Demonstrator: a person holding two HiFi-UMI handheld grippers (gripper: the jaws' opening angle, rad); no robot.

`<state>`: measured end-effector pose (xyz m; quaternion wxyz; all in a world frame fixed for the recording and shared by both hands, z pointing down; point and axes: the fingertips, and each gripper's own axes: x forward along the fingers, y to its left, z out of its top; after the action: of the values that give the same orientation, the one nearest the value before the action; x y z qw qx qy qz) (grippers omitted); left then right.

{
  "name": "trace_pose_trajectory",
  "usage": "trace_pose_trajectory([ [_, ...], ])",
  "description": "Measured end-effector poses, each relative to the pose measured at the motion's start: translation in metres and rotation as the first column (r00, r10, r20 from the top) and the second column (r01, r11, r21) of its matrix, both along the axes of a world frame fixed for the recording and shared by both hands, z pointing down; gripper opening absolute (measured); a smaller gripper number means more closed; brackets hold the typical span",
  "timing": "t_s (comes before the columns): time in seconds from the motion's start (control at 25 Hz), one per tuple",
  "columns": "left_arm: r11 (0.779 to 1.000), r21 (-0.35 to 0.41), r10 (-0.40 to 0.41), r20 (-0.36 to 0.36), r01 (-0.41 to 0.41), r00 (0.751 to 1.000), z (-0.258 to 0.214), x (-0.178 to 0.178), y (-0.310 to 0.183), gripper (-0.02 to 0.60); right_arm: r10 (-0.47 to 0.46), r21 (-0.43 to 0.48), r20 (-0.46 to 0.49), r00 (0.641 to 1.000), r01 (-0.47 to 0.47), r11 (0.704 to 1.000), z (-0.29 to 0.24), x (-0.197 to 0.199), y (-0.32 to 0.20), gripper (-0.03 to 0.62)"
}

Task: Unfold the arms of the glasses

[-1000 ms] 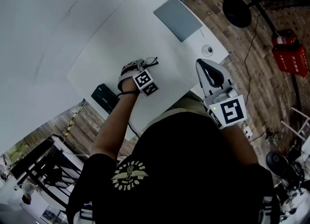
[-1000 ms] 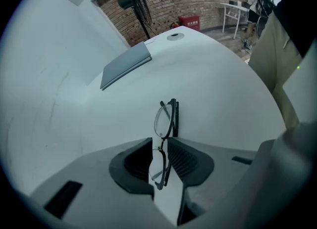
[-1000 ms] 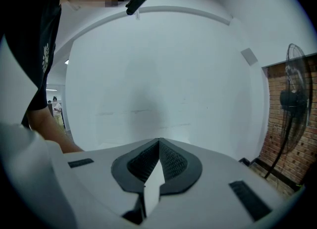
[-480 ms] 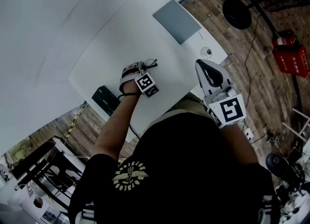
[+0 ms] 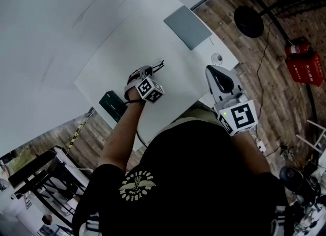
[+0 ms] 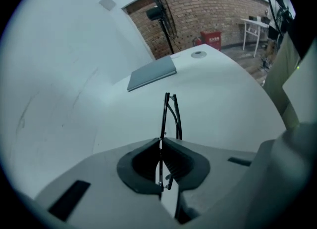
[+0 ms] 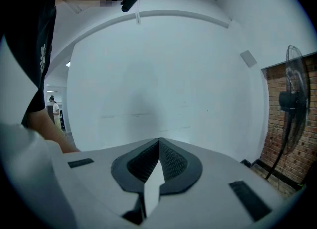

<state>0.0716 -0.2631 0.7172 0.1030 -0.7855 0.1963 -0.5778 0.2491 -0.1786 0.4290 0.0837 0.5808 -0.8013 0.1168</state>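
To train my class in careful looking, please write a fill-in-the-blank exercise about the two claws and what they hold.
1. The left claw is shut on the ____.
2. The right claw is shut and holds ____.
3. The table beneath the left claw is coloured ____.
Missing words: glasses; nothing; white.
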Motion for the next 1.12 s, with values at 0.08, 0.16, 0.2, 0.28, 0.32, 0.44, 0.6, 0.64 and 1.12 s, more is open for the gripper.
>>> trace_pose_trajectory([
  [0.08,0.998,-0.018,-0.067,-0.09,0.065,0.994,-0.011,-0.003,0.0,0.02,-0.004,0.009,-0.004,1.0,0.004,1.0,-0.004,-0.004,0.004,-0.005],
  [0.16,0.992,-0.034,-0.122,-0.171,0.118,0.978,-0.021,-0.006,0.002,0.02,-0.01,0.018,-0.008,1.0,0.01,1.0,-0.008,-0.009,0.008,-0.005],
  [0.2,0.989,-0.035,-0.145,-0.203,0.141,0.968,-0.026,-0.009,0.002,0.02,-0.014,0.021,-0.009,1.0,0.014,1.0,-0.01,-0.012,0.009,-0.005],
  [0.28,0.98,-0.046,-0.197,-0.27,0.192,0.942,-0.035,-0.013,0.002,0.02,-0.021,0.025,-0.014,1.0,0.022,0.999,-0.013,-0.018,0.012,-0.005],
  [0.32,0.973,-0.059,-0.229,-0.305,0.222,0.924,-0.039,-0.017,0.002,0.02,-0.026,0.027,-0.015,1.0,0.026,0.999,-0.014,-0.021,0.013,-0.005],
  [0.44,0.948,-0.098,-0.317,-0.404,0.304,0.858,-0.054,-0.028,0.004,0.02,-0.042,0.037,-0.017,0.999,0.042,0.998,-0.019,-0.032,0.018,-0.005],
  [0.6,0.915,-0.154,-0.394,-0.528,0.372,0.752,-0.082,-0.038,0.008,0.02,-0.074,0.051,-0.021,0.997,0.075,0.996,-0.023,-0.048,0.021,-0.005],
  [0.64,0.908,-0.165,-0.41,-0.547,0.386,0.73,-0.092,-0.04,0.009,0.02,-0.082,0.055,-0.022,0.996,0.083,0.995,-0.025,-0.052,0.022,-0.005],
  [1.12,0.882,-0.192,-0.415,-0.749,0.429,0.517,-0.204,-0.053,0.027,0.02,-0.138,0.093,-0.04,0.99,0.141,0.986,-0.042,-0.093,0.03,-0.005],
])
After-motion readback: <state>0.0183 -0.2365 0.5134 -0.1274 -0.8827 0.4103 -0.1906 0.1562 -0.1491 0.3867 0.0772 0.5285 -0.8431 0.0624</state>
